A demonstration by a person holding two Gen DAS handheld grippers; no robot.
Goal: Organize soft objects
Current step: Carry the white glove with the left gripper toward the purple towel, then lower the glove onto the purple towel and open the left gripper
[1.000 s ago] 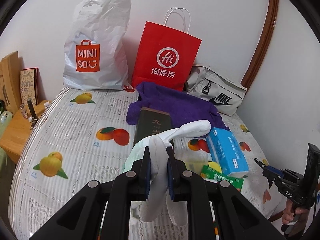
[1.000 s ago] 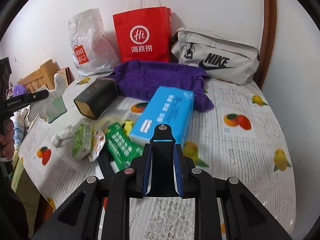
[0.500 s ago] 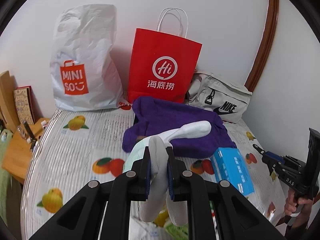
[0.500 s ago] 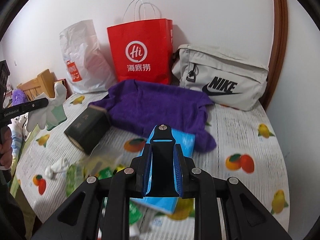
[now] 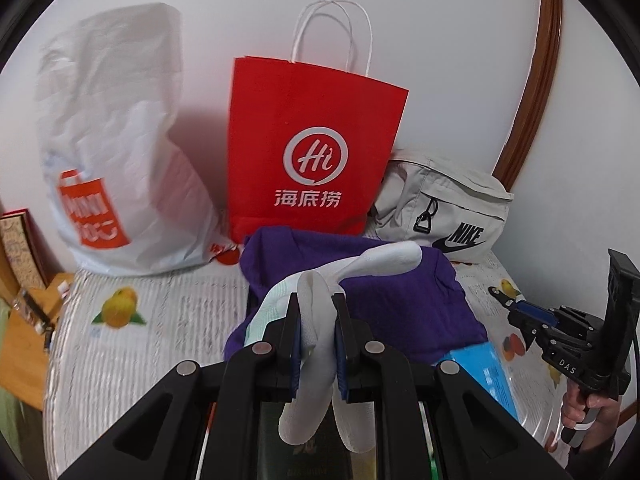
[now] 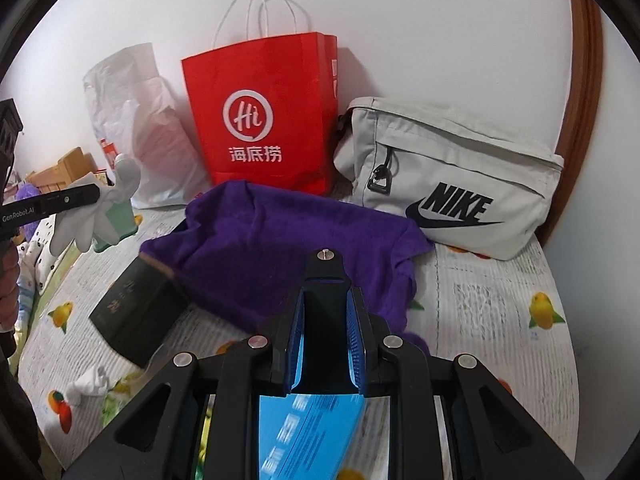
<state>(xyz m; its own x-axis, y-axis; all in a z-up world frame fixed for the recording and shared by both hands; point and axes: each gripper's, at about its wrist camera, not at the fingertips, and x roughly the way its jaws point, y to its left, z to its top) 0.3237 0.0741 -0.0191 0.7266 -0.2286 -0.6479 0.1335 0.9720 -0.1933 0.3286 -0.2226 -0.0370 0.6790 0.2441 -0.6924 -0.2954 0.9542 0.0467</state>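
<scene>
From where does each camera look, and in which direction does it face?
Left wrist: sits behind the left tongs, which grip a white sock; faces the wall and red paper bag; the right tongs and hand show at right.
Right wrist: sits behind the open right tongs; faces the same wall over the purple towel; the left tongs show at left.
Shared: red paper bag, purple towel, Nike bag, sock.

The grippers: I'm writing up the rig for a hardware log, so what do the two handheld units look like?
Both are matte black plastic frames with triangular cut-outs and silver screw heads. The left gripper has dark blue finger pads; its side bar reads "GenRobot.AI" in white. The right gripper has brighter blue ribbed pads; its body reads "DAS" in white. A bare hand grips its black handle.
</scene>
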